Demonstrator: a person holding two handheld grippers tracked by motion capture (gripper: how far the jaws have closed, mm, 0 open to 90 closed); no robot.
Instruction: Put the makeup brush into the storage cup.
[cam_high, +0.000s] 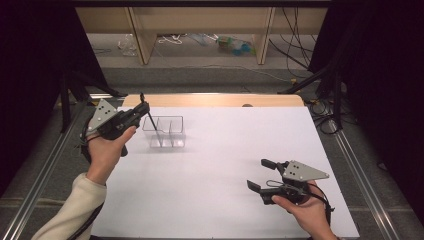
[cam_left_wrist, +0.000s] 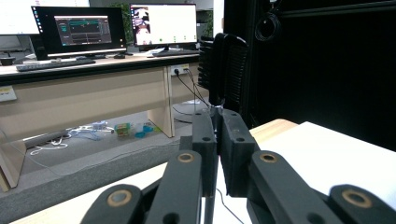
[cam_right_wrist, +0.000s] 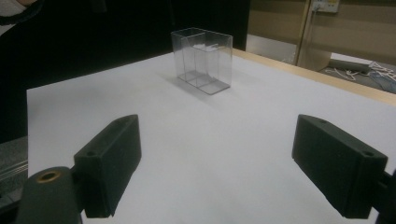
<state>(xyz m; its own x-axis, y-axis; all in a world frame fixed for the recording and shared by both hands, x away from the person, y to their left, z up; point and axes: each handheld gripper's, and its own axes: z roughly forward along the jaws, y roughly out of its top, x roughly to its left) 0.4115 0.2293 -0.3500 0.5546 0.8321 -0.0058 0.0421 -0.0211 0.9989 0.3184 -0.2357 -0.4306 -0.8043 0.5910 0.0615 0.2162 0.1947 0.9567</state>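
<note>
The left gripper (cam_high: 138, 111) has its fingers (cam_left_wrist: 204, 140) pressed together on a thin black comb (cam_left_wrist: 229, 70), pinching it partway along its length so that the toothed head rises above the fingers in the left gripper view while the slender handle end runs down past them. In the high view that lower end slants down and to the right into the clear organizer box (cam_high: 165, 131), seemingly into its left-hand cell of the 3 compartments, though whether the tip touches the floor of the cell I cannot tell. So the comb's long axis is steep but tilted, leaning from the box back toward the left hand (cam_high: 106, 150), and the box sits just beside and below the fingers on the white counter (cam_high: 225, 165). The left hand is plainly the nearer one; its forearm comes up from the lower left with the wrist cocked so the gripper points across and slightly down toward the box. The right gripper (cam_high: 261, 175) lies well apart near the front right of the counter, its fingers (cam_right_wrist: 109, 163) spread wide with nothing between them, aimed across the bare sheet at the box (cam_right_wrist: 201, 59).
</note>
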